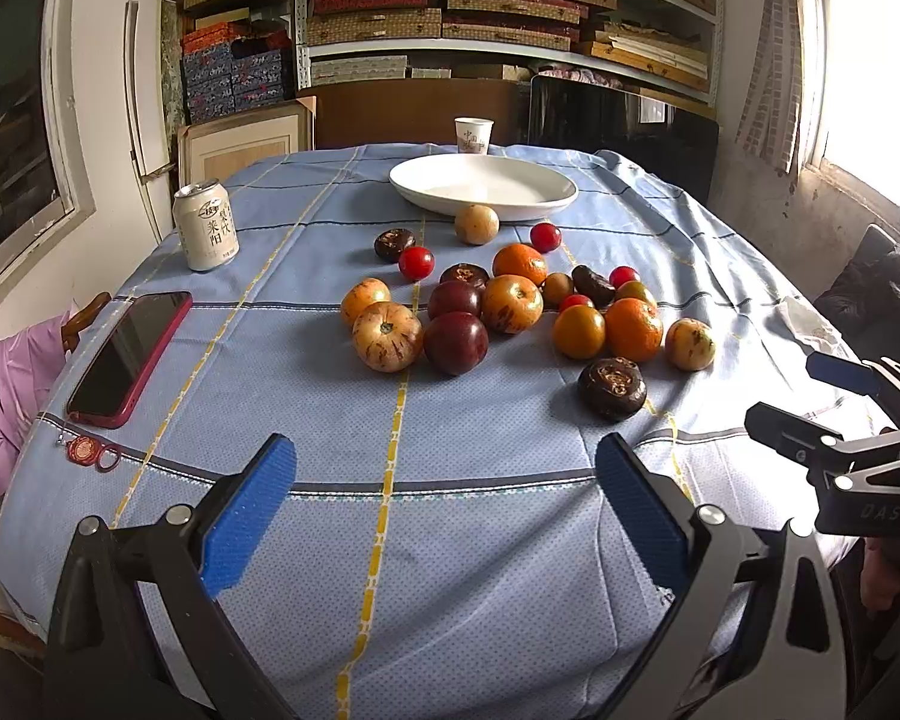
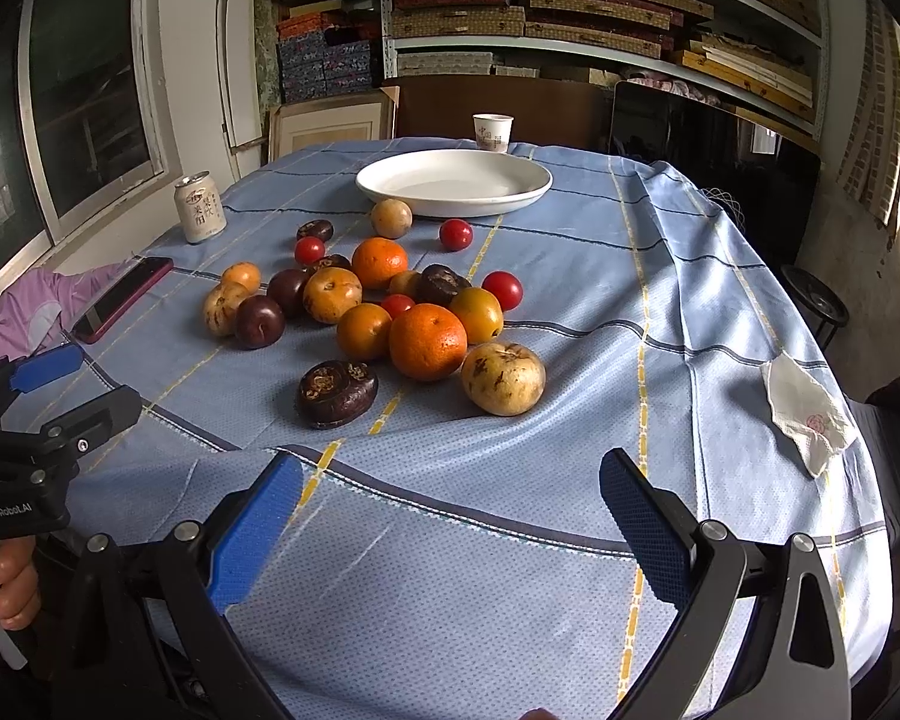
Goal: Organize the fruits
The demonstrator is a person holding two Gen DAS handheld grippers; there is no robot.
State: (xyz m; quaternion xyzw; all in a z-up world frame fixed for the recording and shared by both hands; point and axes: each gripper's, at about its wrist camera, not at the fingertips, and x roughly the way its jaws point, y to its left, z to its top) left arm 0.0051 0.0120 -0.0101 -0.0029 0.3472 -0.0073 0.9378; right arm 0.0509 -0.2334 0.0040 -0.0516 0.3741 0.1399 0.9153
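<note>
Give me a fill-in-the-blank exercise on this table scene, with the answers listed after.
1. The white plate holds ____ fruit.
2. The phone lies with its screen facing ____.
3. Both the left tongs and the right tongs are ____.
4. The cup stands ____ the plate, at the far end of the table.

Missing words: no; up; open; behind

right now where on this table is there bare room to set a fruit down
The white plate is bare. Open cloth lies in front of both grippers, and between the fruit pile and the napkin. Crowded: mid-table fruit; the phone and can line the left edge.
</note>
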